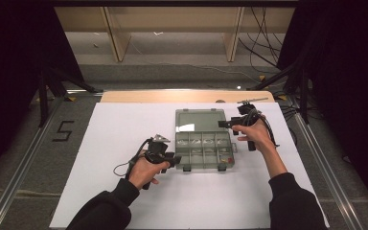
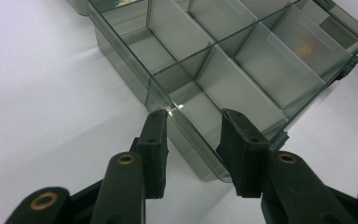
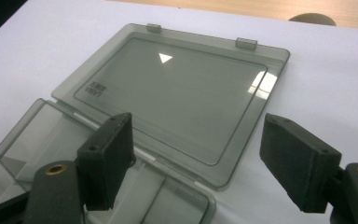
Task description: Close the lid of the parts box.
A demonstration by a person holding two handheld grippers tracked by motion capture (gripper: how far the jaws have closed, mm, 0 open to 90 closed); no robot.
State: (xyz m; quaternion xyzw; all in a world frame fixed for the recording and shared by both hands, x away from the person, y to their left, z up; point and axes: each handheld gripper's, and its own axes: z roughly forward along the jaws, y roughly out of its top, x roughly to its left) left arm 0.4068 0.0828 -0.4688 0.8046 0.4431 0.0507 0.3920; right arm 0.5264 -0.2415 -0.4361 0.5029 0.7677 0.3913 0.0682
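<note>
Left gripper (image 2: pixel 193 135) straddles the organizer box (image 2: pixel 242 70) front wall, not yet pinching; right gripper (image 3: pixel 200 163), spread, nears its open lid (image 3: pixel 168 88). Next: steady box, swing lid shut.

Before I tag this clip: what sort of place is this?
Probably a lab recording rig: a white sheet on a table, black curtains at the sides, loose cables behind, and a clear compartment box.
</note>
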